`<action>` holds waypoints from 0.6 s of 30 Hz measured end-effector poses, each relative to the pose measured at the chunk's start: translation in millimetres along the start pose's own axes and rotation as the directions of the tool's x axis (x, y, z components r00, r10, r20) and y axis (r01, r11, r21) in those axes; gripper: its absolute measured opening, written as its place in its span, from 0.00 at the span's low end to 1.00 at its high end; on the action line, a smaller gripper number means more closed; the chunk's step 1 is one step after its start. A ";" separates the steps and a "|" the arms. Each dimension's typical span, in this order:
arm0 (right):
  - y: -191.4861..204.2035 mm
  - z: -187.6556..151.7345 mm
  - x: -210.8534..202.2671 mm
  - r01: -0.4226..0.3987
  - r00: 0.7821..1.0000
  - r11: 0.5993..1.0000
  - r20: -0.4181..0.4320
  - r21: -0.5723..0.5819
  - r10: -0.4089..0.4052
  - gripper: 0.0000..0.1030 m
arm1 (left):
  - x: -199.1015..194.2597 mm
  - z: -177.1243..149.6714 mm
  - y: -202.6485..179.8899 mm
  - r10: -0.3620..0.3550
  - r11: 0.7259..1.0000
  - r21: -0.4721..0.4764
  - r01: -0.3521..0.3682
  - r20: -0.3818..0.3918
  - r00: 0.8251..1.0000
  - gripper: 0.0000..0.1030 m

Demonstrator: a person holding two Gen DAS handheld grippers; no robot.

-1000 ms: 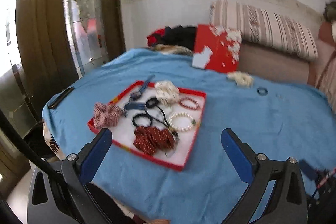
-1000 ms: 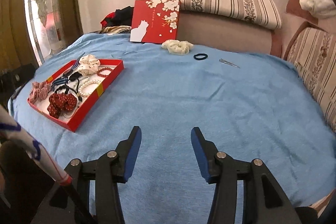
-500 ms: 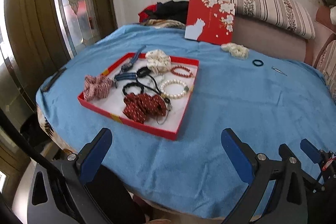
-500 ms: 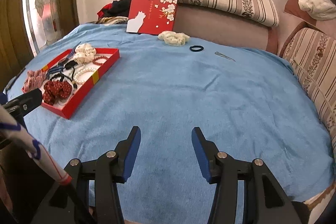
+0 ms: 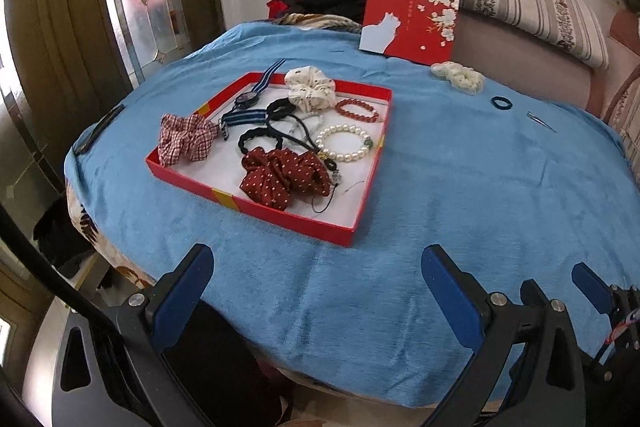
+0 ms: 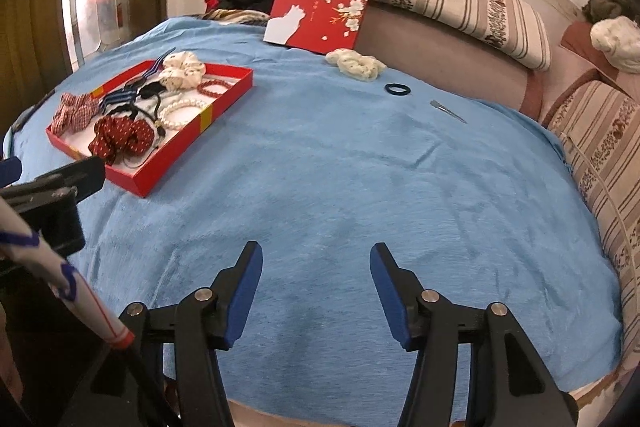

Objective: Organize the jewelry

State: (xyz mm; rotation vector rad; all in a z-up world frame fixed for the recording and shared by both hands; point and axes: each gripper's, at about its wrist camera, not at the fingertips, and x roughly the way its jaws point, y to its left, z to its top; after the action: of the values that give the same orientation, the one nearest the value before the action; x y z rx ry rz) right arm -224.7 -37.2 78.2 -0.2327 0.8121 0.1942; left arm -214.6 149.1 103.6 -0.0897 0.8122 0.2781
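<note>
Left wrist view, reading from the left: the red tray point(image 5: 362, 215) sits on the blue-covered desk point(image 5: 480, 187), holding a plaid scrunchie point(image 5: 186, 139), a striped watch point(image 5: 248, 99), black ties point(image 5: 276, 131), a dotted scrunchie point(image 5: 284, 177), a pearl bracelet point(image 5: 346, 143) and a red bead bracelet point(image 5: 358, 109). Further right, outside the tray, lie a cream scrunchie point(image 5: 458, 77), a dark ring tie point(image 5: 502, 103) and a metal clip point(image 5: 540, 121). The left gripper point(image 5: 316, 283) hangs over the near desk edge, jaws wide apart and empty.

In the right wrist view the right gripper point(image 6: 316, 287) is likewise spread and empty, well short of the strays (the tie point(image 6: 398, 89) and clip point(image 6: 448, 111) lie ahead and slightly right). The step in hand looks like fetching those loose pieces into the tray. Best to take the cream scrunchie point(image 6: 356, 65) first, since it is bulky and forgiving. The clip lies flat, so approach it low and across its width, pinching without dragging the cloth.
</note>
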 end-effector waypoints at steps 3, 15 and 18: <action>3.5 -0.5 3.0 0.001 1.000 1.000 -0.009 -0.013 -0.001 0.60 | 4.3 -1.2 2.6 0.001 1.000 0.000 -0.001 -0.010 1.000 1.00; 5.4 -1.3 11.2 -0.001 0.999 1.000 -0.040 -0.006 0.001 0.60 | 13.4 -5.2 3.1 -0.010 1.000 0.010 0.011 -0.040 0.999 1.00; 4.8 -1.3 11.4 -0.002 0.999 1.000 -0.041 -0.007 0.002 0.60 | 15.4 -6.0 2.4 -0.017 1.000 0.011 0.018 -0.052 0.999 1.00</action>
State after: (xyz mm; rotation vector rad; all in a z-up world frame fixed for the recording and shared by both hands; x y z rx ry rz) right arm -219.2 -32.0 68.3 -0.2430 0.8522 0.1943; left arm -209.4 153.5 88.4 -0.0938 0.8639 0.2553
